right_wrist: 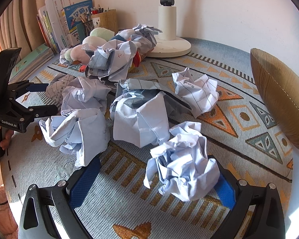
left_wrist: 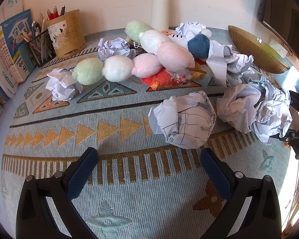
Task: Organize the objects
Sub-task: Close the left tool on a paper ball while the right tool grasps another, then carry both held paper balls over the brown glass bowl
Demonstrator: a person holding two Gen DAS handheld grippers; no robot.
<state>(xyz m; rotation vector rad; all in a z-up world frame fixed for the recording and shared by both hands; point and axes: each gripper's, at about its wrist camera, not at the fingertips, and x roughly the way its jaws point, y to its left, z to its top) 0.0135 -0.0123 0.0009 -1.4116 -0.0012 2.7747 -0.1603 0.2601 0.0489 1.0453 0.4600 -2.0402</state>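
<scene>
Your right gripper (right_wrist: pixel 153 171) gapes wide around a crumpled paper ball (right_wrist: pixel 181 167) against its right finger, unclamped; your left gripper (left_wrist: pixel 149 157) gapes wide, empty, short of another paper wad (left_wrist: pixel 184 119); beyond, plush skewers (left_wrist: pixel 117 67) and brown bowl (left_wrist: pixel 255 49).

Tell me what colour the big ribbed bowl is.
The ribbed bowl is amber-brown and translucent-looking, clearest in the right wrist view.

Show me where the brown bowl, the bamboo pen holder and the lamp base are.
brown bowl (right_wrist: pixel 279 99), right wrist view, on its ribbed outer wall
bamboo pen holder (left_wrist: pixel 69 37), left wrist view, front wall
lamp base (right_wrist: pixel 173 46), right wrist view, flat round foot
</scene>
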